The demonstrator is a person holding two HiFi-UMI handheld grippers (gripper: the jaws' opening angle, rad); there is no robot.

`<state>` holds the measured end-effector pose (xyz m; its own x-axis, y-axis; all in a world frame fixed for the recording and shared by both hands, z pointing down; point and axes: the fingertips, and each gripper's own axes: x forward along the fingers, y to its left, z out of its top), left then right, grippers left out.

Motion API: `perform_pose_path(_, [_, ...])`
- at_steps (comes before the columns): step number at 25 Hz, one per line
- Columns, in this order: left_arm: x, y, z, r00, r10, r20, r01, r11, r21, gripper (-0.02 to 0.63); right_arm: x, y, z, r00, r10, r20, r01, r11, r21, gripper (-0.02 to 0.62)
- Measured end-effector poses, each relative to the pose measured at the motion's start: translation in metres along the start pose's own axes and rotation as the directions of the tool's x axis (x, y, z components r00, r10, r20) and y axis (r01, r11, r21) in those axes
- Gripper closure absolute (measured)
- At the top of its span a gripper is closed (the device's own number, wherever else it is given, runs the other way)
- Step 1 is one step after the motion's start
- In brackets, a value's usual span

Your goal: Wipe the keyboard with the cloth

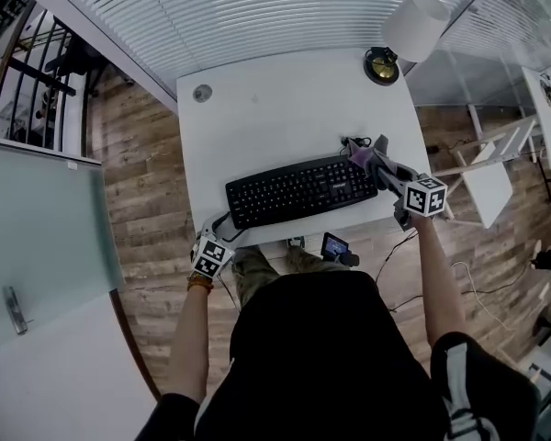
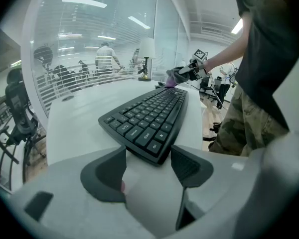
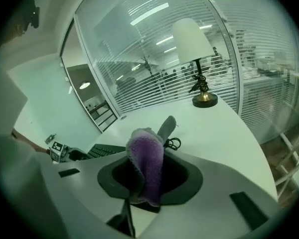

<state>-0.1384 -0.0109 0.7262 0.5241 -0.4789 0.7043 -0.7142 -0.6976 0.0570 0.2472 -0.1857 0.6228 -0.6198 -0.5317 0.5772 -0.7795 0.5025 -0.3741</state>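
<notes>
At 3 o'clock of the keyboard (image 1: 298, 191), right hand-held gripper (image 1: 356, 152) clamps the cloth (image 3: 148, 163); left hand-held gripper (image 2: 148, 164), jaws wide, brackets its 9 o'clock end. Advise light, flat leftward strokes

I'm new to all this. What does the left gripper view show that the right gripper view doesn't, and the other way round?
Only the left gripper view: the left gripper with its jaws apart at the near corner of the keyboard, the keys close up, and the person's camouflage trousers.
Only the right gripper view: the right gripper shut on the purple cloth, seen close, and a black cable loop behind it.
Both: the keyboard, the cloth, the lamp and the white table.
</notes>
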Motion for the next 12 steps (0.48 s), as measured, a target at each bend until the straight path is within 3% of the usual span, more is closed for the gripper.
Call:
perform_pose_path(6, [0.002, -0.002, 0.001, 1.000, -0.005, -0.001, 0.005, 1.000, -0.005, 0.325, 0.029, -0.007, -0.042, 0.985, -0.003, -0.173, -0.012, 0.996, -0.090, 0.499])
perform_pose_path(12, [0.001, 0.001, 0.002, 1.000, -0.005, -0.004, 0.005, 1.000, -0.003, 0.325, 0.038, 0.001, -0.056, 0.972, 0.020, -0.234, -0.054, 0.989, -0.140, 0.503])
